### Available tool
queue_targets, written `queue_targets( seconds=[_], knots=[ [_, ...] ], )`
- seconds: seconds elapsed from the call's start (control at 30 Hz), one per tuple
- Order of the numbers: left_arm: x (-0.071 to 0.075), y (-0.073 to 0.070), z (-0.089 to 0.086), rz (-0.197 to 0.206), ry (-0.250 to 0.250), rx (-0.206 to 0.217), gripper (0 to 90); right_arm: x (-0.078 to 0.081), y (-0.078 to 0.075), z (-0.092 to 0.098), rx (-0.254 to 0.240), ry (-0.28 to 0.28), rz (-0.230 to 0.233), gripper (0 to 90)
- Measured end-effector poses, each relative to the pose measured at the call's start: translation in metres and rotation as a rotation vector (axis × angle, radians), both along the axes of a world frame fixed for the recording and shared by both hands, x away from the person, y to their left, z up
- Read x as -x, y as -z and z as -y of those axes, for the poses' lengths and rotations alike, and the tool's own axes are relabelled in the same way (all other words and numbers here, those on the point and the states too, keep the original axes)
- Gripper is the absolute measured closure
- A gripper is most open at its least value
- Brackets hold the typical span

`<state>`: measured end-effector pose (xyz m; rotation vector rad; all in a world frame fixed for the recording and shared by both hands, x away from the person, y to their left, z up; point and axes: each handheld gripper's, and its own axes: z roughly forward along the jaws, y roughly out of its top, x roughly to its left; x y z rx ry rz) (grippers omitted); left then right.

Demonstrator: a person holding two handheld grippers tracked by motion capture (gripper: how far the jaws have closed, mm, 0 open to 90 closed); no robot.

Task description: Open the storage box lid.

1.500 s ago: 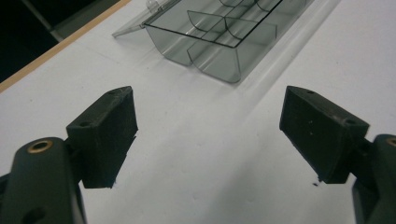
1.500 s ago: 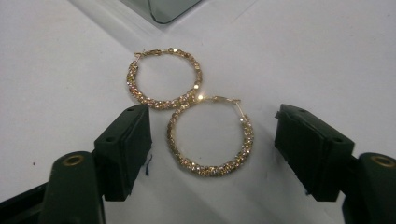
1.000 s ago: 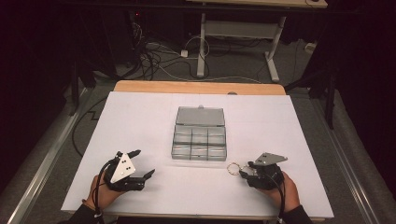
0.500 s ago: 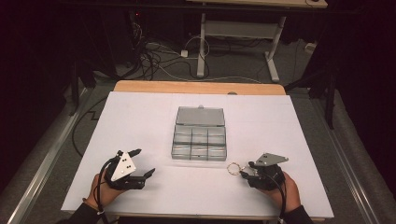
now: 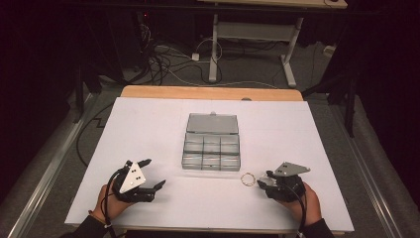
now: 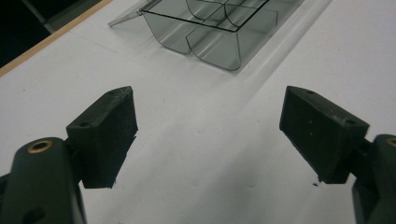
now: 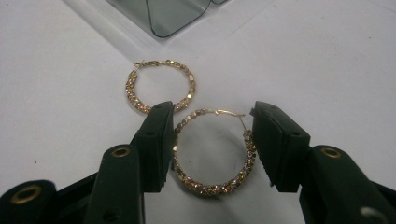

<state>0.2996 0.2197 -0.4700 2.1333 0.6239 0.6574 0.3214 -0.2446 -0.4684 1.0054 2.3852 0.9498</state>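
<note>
Two gold beaded hoop earrings lie on the white table in the right gripper view. The nearer hoop sits between the pads of my right gripper, and each pad touches one side of it. The second hoop lies just beyond the left pad, free. In the high view a hoop shows just left of the right gripper. A clear compartment box stands at the table's middle with its lid laid back. My left gripper rests at the near left, open, nothing between its fingers.
The white table top has a wooden strip along its far edge. The box's near corner is a short way beyond the hoops, and the box is ahead of the left gripper. Cables and a desk frame lie on the floor behind.
</note>
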Motion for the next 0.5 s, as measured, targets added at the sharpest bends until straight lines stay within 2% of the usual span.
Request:
queue_targets(
  seconds=[0.27, 0.5],
  knots=[
    [-0.0016, 0.0017, -0.0025, -0.011, -0.006, 0.000, 17.7, -0.0021, -0.0019, 0.0024, -0.020, 0.015, 0.008, 50.4],
    [0.0003, 0.0022, 0.0003, -0.004, 0.000, -0.014, 17.7, -0.0029, -0.0042, 0.0039, -0.028, 0.015, 0.026, 50.4]
  ],
)
